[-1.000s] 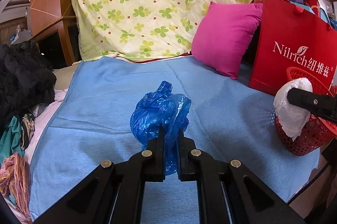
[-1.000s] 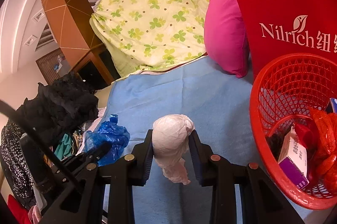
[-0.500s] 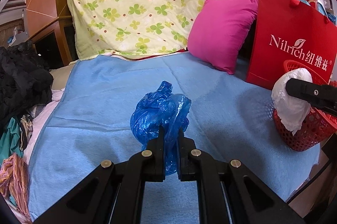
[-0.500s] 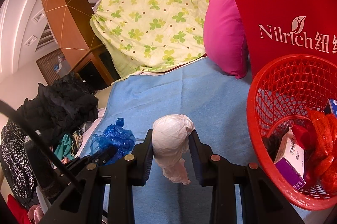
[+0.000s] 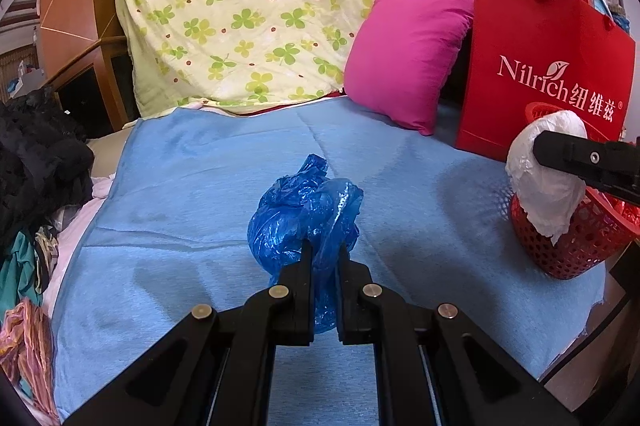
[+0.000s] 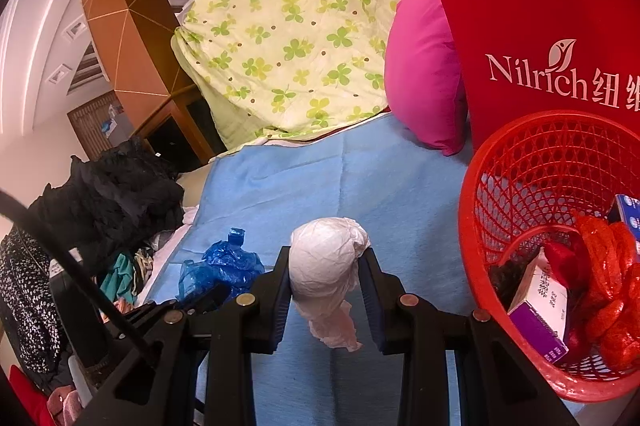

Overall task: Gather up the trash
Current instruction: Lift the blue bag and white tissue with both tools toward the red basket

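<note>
Spreading across the bed, a blue blanket (image 5: 400, 177) meets a clover quilt (image 5: 280, 5).

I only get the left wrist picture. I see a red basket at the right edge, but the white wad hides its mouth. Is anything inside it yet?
Observer: Yes. The right wrist view looks into the red basket: a purple and white box and crumpled red wrappers lie in it.
Operator: Is the white wad above the basket?
Observer: No. The white wad, clamped in the right tongs, hangs over the blue blanket, left of the basket's rim.
Operator: And my blue bag?
Observer: The blue plastic bag, pinched in the left tongs, sits further left, near the dark clothes pile.
</note>
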Demonstrator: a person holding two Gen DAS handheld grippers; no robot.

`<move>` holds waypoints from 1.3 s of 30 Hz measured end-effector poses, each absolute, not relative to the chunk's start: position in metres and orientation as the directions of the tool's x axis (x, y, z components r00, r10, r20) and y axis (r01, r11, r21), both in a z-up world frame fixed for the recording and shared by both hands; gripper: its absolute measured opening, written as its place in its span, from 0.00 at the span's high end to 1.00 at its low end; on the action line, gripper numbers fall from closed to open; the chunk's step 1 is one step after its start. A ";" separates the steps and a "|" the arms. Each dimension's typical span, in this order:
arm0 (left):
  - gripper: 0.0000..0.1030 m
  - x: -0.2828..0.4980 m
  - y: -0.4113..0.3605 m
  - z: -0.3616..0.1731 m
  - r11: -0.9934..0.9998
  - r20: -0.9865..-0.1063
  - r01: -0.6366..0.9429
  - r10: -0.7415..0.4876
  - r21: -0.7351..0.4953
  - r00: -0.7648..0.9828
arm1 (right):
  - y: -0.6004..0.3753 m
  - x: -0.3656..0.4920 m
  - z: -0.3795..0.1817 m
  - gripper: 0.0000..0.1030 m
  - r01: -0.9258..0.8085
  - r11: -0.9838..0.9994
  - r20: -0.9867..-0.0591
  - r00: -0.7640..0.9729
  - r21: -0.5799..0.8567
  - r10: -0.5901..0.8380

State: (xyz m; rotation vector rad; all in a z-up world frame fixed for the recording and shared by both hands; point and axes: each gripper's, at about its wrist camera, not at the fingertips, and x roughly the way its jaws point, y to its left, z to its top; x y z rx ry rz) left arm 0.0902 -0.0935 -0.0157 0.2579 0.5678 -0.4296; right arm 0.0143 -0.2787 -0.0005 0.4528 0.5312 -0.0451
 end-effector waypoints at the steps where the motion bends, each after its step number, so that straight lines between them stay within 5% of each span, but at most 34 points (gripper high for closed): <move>1: 0.92 0.090 -0.095 -0.016 0.879 -0.569 0.462 -0.321 0.120 0.757 | -0.279 0.014 0.000 0.66 0.157 0.900 -0.499 0.864 0.406 0.075; 39: 0.92 0.084 -0.105 -0.019 0.855 -0.579 0.499 -0.336 0.144 0.743 | -0.280 0.009 0.004 0.66 0.149 0.903 -0.489 0.869 0.402 0.074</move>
